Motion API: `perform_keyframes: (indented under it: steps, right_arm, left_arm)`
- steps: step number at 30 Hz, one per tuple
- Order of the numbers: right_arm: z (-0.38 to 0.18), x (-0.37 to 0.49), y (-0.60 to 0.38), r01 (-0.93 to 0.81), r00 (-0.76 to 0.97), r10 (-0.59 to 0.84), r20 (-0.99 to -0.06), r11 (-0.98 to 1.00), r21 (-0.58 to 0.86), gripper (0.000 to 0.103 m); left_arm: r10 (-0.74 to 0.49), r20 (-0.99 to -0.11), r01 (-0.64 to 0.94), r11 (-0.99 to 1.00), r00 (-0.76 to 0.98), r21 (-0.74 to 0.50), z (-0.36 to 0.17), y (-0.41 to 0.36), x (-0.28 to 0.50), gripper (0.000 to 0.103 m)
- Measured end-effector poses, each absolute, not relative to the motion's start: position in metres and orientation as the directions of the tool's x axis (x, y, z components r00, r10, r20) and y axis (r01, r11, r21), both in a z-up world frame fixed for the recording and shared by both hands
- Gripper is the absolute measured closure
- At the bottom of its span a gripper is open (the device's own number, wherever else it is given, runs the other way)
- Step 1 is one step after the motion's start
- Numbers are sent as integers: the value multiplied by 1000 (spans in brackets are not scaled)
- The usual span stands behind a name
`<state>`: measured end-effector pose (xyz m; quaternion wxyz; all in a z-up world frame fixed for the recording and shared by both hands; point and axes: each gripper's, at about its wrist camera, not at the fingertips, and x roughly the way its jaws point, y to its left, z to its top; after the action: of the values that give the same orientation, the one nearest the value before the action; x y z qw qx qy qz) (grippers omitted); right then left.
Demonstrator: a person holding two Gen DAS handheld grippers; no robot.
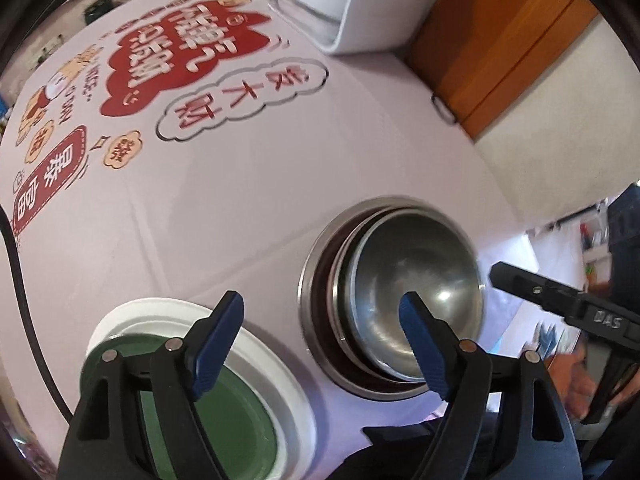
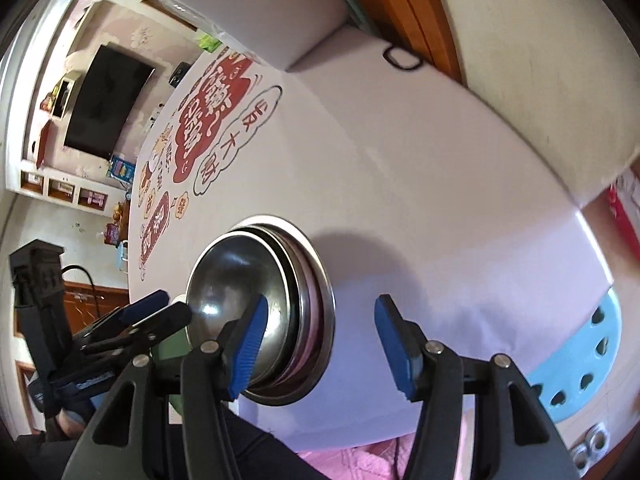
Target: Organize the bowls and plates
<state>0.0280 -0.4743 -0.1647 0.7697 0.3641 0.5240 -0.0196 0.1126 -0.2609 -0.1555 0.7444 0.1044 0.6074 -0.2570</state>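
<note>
A stack of steel bowls [image 1: 404, 300] sits nested in a wide steel plate [image 1: 316, 344] on the printed tablecloth. To its left a green plate [image 1: 240, 420] lies on a white plate [image 1: 280, 368]. My left gripper [image 1: 320, 304] hangs open above the gap between the two stacks, with nothing between its blue pads [image 1: 216, 344]. In the right wrist view the steel bowls [image 2: 232, 292] lie at lower centre. My right gripper [image 2: 322, 308] is open over the steel plate's right rim [image 2: 324, 320], holding nothing. The left gripper [image 2: 156, 312] shows beside the green plate [image 2: 172, 348].
A white appliance [image 1: 328, 4] stands at the table's far side by a wooden door [image 1: 500, 40]. A black cable [image 1: 24, 300] runs down the left edge. A light blue stool [image 2: 580, 360] stands below the table's near right edge. A person's hand [image 1: 580, 384] holds the right gripper.
</note>
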Motion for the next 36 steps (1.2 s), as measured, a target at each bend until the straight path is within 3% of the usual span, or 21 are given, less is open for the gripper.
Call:
perform_keyframes:
  steps: [18,29,36]
  right_arm:
    - [-201,30,-464,481,398,500,-769,601,639,48]
    - [-206,36,-460,460,392,520,-759,603,652,66]
    - [-209,34,-462,453,409,530,-743,589,669,66]
  left_arm:
    - [-237,-969,578,782,-70,-233,-208,-286,136,24]
    - [-222,-966,579,773,-135,-258,-222,-301,138,29]
    - [-237,-957,564,773,-170,-291,-223,-309,138,37]
